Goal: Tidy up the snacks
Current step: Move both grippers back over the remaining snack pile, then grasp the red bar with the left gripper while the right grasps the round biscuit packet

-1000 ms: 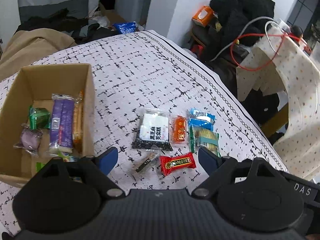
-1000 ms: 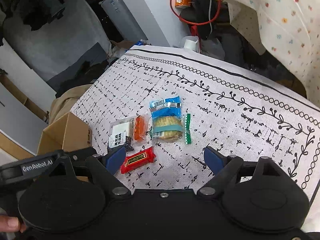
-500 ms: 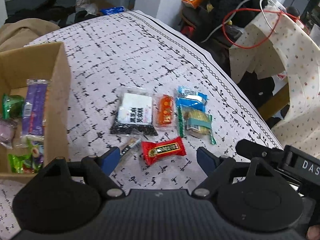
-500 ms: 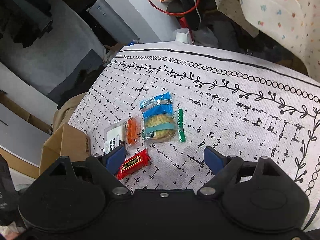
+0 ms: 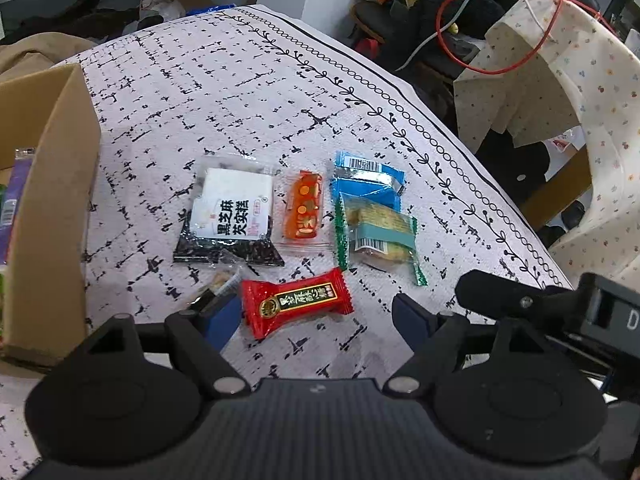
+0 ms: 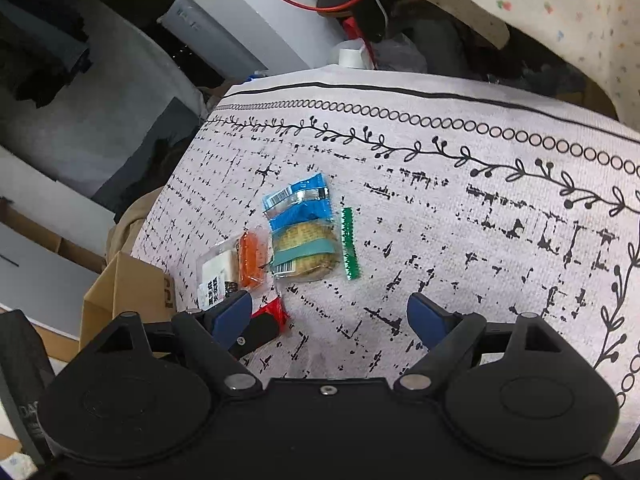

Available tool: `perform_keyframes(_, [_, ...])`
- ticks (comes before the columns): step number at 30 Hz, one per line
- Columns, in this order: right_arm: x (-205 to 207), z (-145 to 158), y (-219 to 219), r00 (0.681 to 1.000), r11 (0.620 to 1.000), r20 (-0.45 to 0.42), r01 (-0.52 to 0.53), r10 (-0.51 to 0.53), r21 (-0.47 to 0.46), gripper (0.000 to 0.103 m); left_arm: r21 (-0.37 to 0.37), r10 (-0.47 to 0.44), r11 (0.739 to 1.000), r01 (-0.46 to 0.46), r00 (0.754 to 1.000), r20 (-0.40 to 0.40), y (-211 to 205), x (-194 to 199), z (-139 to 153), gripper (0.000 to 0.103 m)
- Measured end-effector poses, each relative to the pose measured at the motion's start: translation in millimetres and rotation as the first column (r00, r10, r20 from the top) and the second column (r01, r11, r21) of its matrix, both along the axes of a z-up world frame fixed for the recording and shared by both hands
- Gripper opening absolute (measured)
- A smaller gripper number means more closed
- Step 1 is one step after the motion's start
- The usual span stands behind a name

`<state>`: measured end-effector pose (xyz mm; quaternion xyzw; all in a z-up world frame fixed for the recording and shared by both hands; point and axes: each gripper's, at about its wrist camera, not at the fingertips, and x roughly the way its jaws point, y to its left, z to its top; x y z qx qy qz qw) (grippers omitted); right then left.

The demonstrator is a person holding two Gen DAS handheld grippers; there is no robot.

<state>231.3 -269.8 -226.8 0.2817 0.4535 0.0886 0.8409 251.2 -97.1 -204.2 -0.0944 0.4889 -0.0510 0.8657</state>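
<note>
The left gripper hangs low over the desk, its jaws spread wide and empty, with the red candy packet lying on the cloth between the two blue fingertips. Just behind the red packet sit the black sesame cake pack, the orange snack, the blue packet and the green-edged biscuit pack, which overlaps the blue one. A small dark wrapper beside the red packet is half hidden by the left fingertip, so its label is unreadable. Left of the red packet stands the cardboard box; its near wall blocks most of the inside, and only slivers of a purple wrapper show at the frame edge.

The right gripper also has its jaws wide apart, gripping nothing. In its view the red packet is mostly covered by the other gripper's dark finger, and the sesame pack is partly cut off by the right gripper's own fingertip.
</note>
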Motion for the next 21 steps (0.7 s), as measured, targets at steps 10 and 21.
perform_keyframes(10, [8.9, -14.4, -3.8, 0.999, 1.000, -0.039, 0.012, -0.012, 0.011, 0.084, 0.057, 0.072, 0.996, -0.072, 0.997, 0.002, -2.9, 8.6, -16.2, 0.083])
perform_keyframes(21, [19.1, -21.7, 0.7, 0.999, 1.000, -0.031, -0.011, 0.011, 0.005, 0.085, 0.227, 0.040, 0.973, -0.046, 0.999, 0.032, -25.8, 7.1, -24.5, 0.064])
